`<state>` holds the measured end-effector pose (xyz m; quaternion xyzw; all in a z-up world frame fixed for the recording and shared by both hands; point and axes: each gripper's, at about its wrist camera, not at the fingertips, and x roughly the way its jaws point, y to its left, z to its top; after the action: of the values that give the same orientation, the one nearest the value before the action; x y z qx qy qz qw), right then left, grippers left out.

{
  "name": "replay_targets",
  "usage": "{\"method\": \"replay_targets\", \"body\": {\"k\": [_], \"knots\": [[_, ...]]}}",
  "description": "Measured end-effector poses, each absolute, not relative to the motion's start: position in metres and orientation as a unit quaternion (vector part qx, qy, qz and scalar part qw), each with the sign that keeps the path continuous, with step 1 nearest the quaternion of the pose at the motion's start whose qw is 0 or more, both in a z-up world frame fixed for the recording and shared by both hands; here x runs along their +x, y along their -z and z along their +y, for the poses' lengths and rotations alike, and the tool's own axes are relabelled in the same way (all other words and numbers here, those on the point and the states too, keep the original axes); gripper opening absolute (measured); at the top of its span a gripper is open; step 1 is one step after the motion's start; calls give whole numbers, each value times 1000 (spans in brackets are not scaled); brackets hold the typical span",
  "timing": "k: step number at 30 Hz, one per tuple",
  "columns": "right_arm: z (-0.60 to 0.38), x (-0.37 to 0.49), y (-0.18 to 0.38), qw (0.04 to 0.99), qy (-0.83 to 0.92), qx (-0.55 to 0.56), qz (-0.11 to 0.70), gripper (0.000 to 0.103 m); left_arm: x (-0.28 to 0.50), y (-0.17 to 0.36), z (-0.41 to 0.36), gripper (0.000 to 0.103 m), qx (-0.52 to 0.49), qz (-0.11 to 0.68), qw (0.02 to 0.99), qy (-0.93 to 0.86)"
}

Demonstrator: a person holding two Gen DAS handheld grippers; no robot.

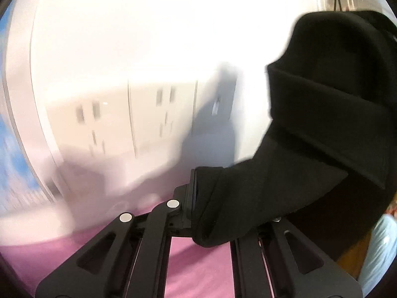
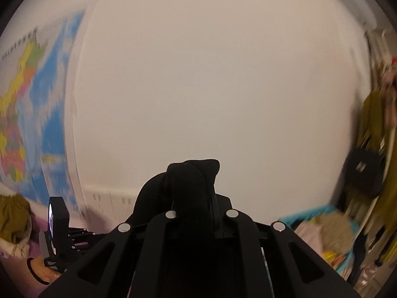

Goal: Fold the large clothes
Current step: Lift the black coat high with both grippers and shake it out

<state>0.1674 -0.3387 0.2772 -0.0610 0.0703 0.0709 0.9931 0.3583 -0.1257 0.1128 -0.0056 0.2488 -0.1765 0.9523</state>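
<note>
both tongs raised, pinching black garment

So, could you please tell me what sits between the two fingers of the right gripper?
A bunched fold of the black garment is pinched in the right gripper, sticking up past the fingers; the right wrist view shows it.
</note>
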Motion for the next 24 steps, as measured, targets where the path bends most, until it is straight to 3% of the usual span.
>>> {"method": "replay_targets", "body": {"k": [8,15,20,24], "knots": [[-333,47,-382,992,-49,-91,-72,8,306,-243,-108,5,-50,104,979,166],[-344,-43,-410,985,-100,-50,-135,8,211,-333,-86,5,-53,-32,986,153],[-344,-78,-399,978,-170,-30,-120,8,95,-347,-25,6,-24,-76,991,110],[-326,-103,-369,965,-241,-23,-102,8,13,-328,27,6,-11,-78,995,62]]}}
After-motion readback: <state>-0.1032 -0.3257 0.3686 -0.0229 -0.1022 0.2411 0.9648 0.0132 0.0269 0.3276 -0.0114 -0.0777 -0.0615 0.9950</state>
